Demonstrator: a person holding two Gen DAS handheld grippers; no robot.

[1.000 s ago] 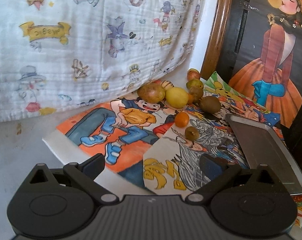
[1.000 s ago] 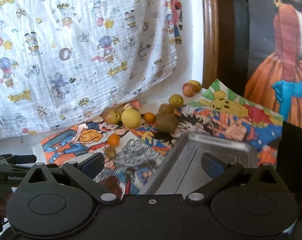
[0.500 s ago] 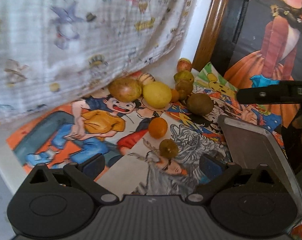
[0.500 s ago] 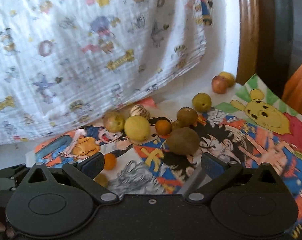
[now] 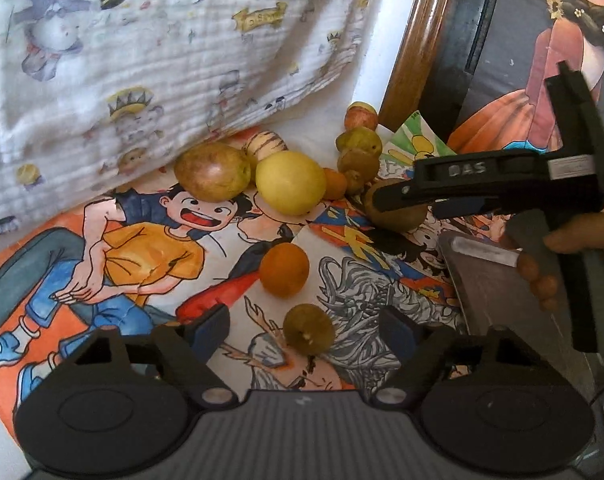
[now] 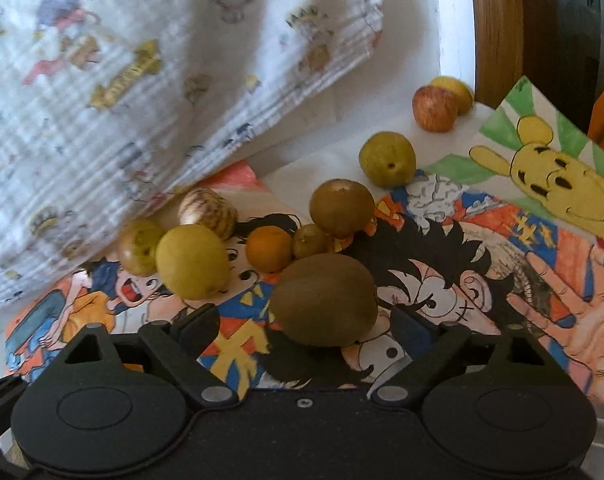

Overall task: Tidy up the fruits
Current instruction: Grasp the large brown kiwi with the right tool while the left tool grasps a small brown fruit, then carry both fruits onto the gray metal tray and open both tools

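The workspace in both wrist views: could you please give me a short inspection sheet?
Surface: cartoon posters cover the table.
Job's things: kiwi between the right gripper's open fingers; small green fruit ahead of the left gripper; orange, yellow fruit, apple loose; metal tray at right.
Clutter: nothing seen.
Grippers: both open, holding nothing.
Cables: nothing seen.
Surroundings: printed cloth, wooden frame.

"DAS" embossed on right gripper, cloth banner lettering illegible

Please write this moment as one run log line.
left gripper: open, around small green fruit | right gripper: open, at kiwi | tray: no fruit seen
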